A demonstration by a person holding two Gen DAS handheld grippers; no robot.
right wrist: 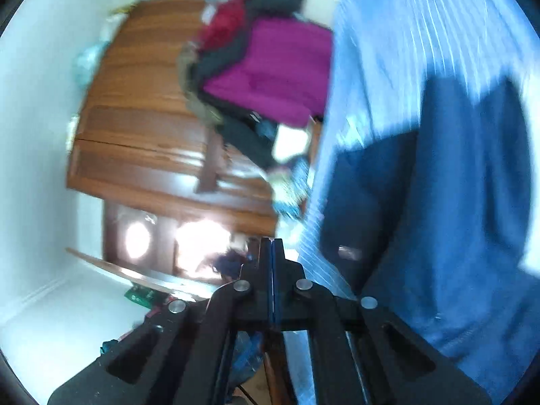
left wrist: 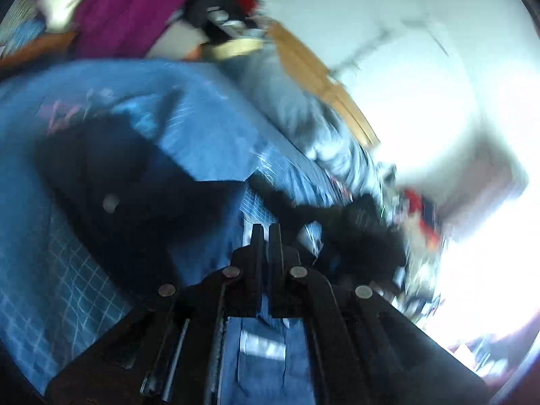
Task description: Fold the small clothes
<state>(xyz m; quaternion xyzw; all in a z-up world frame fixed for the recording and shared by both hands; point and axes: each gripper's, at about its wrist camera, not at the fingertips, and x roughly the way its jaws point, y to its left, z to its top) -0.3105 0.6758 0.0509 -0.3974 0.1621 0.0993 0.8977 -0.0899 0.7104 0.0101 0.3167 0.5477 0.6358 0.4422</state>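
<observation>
The left claw point(left wrist: 266, 233) is seen from behind as a black, matte assembly. Two narrow, flat black fingers point(left wrist: 257, 246) run forward side by side from a wider black carriage. Four round silver rivet heads point(left wrist: 298, 271) are set across the linkage arms, which spread outward like an open fan. A slim metal rail is seen low on the frame.

The right claw point(right wrist: 272, 249) is built the same way: black fingers point(right wrist: 265, 260), four silver pivot pins point(right wrist: 241, 285) and angled black arms with long oval slots cut into them. A thin blue strip is seen along the seam between its fingers. Both views are blurred.
</observation>
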